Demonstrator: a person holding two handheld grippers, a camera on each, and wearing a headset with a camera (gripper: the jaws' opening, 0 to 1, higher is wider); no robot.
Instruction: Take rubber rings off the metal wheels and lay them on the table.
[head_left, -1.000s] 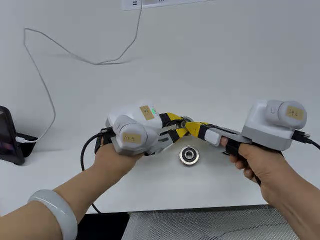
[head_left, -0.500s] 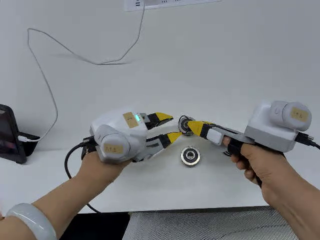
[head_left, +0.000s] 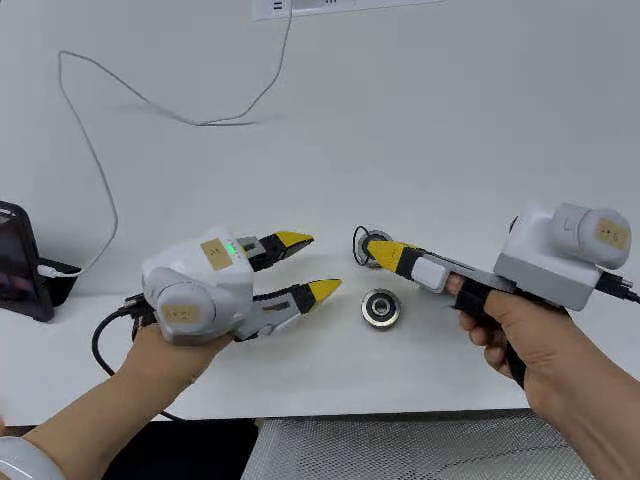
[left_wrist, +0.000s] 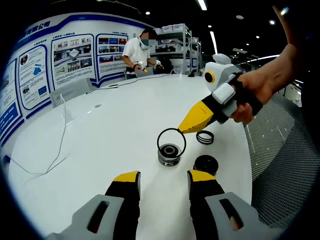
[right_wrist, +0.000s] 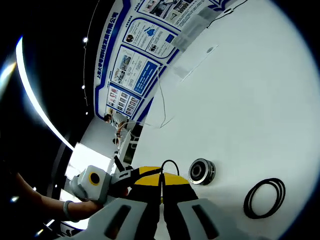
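Note:
My right gripper (head_left: 372, 243) is shut on a thin black rubber ring (head_left: 357, 246), which hangs as a loop from its yellow tips (left_wrist: 192, 122). The same ring (left_wrist: 171, 141) hovers just above a silver metal wheel (left_wrist: 169, 154) on the white table. A second, darker wheel (head_left: 379, 307) lies nearer the table's front edge. My left gripper (head_left: 310, 264) is open and holds nothing, a short way left of the ring, and its jaws (left_wrist: 164, 179) face the wheels. In the right gripper view the ring (right_wrist: 170, 165) pokes out past the shut gripper (right_wrist: 161, 176), beside a wheel (right_wrist: 202, 170).
Loose black rings (left_wrist: 204, 136) lie on the table (head_left: 440, 150) beyond the wheels, also seen in the right gripper view as a small pile (right_wrist: 265, 196). A white cable (head_left: 100, 190) trails across the back left, and a dark device (head_left: 20, 265) stands at the left edge.
My left gripper has drawn back to the left, away from the right gripper's tips, and now stands open. The right gripper stays almost in place with the ring in it.

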